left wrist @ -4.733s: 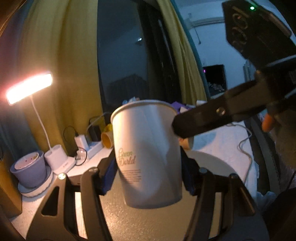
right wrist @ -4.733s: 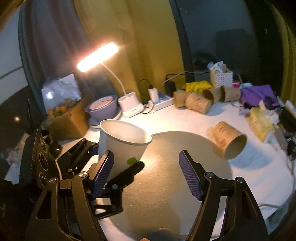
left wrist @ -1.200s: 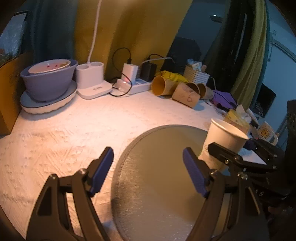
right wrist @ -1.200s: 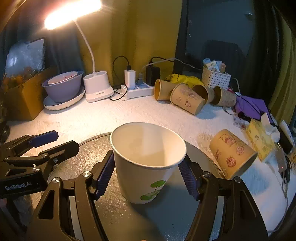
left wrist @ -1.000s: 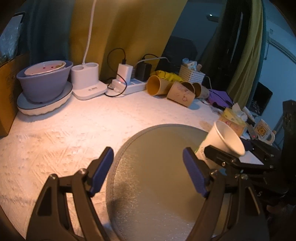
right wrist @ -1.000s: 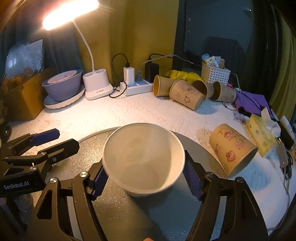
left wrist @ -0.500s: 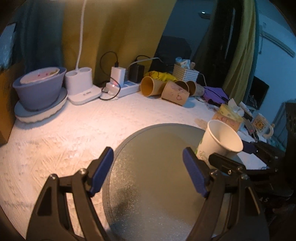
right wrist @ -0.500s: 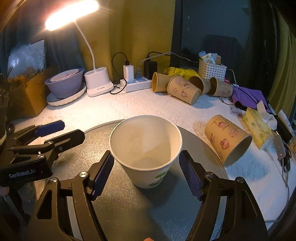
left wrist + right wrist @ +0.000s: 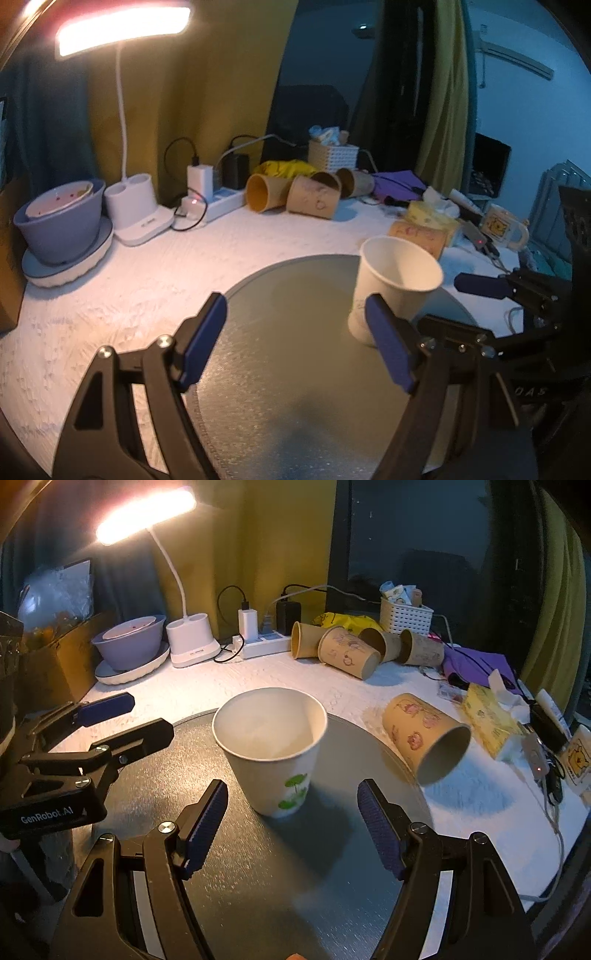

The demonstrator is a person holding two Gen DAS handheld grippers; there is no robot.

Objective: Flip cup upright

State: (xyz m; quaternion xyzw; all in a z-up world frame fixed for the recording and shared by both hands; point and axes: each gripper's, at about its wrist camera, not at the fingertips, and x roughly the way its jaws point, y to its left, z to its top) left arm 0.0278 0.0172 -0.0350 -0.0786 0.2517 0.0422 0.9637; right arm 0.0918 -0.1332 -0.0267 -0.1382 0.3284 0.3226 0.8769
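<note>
Your right gripper [image 9: 291, 821] has let go: half a second ago its pads flanked the white cup [image 9: 271, 760] closely, and now they stand wide apart, pulled back from it. The cup stands upright, mouth up, on the round grey mat [image 9: 354, 897]. Your left gripper [image 9: 295, 341] hangs open and empty beside the cup, so the flip looks finished

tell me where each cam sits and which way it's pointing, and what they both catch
Left wrist: rides the left tongs, looking along open fingers over the round grey mat; the right tongs show at its right edge.
Right wrist: rides the right tongs, looking at the upright white cup; the left tongs show at its left.
Shared: the white cup, mat, desk lamp and tipped brown cups.
</note>
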